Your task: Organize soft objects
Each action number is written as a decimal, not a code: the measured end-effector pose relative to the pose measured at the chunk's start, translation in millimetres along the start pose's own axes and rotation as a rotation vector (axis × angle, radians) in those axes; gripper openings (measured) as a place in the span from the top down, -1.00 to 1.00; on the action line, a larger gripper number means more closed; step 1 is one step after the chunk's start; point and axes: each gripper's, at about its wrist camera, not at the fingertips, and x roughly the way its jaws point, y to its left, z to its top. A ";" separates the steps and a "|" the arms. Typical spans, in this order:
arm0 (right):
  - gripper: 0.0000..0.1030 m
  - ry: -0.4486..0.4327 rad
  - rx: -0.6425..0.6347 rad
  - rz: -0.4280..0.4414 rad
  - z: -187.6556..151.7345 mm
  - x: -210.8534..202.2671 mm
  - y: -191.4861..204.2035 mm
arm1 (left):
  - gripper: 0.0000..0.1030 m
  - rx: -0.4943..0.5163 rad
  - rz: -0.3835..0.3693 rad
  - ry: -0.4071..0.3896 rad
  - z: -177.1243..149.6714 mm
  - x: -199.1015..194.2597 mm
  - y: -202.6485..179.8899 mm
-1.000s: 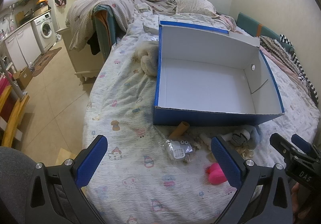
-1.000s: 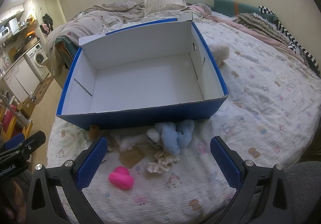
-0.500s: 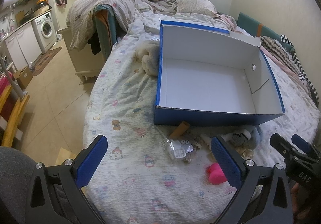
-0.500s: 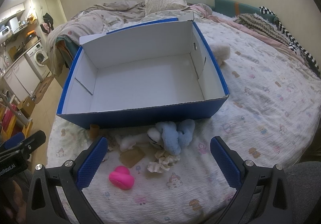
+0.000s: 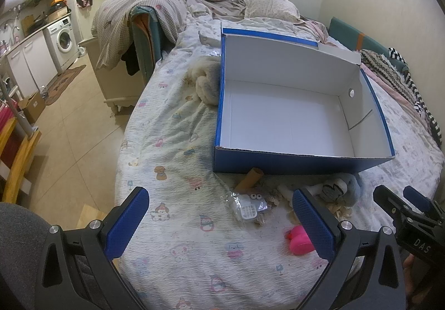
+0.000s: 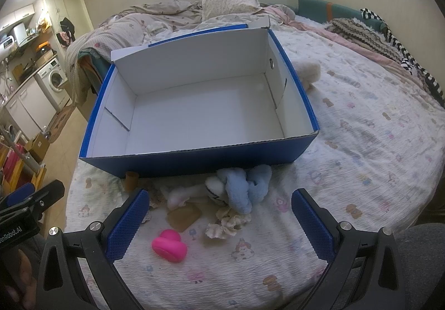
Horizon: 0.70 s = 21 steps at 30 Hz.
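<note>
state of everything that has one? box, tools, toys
box: open, empty, upright on bed
left tool: open, holding nothing
right tool: open, holding nothing
blue plush: lying on bed outside box, against its near wall
pink toy: on bed, outside box
cream plush: on bed beside box
tube: lying at box's near wall

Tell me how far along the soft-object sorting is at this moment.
Nothing looks done: the blue cardboard box with white inside holds nothing. Nothing is in hand: the left gripper and right gripper are both open, hovering above the bed. Left: the blue and white plush toy, pink rubber toy, cream crumpled cloth and fluffy cream plush beside the box.
</note>
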 end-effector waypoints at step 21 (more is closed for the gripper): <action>-1.00 0.323 0.049 0.237 -23.4 45.9 27.6 | -1.00 -0.058 0.042 0.113 0.7 18.0 20.3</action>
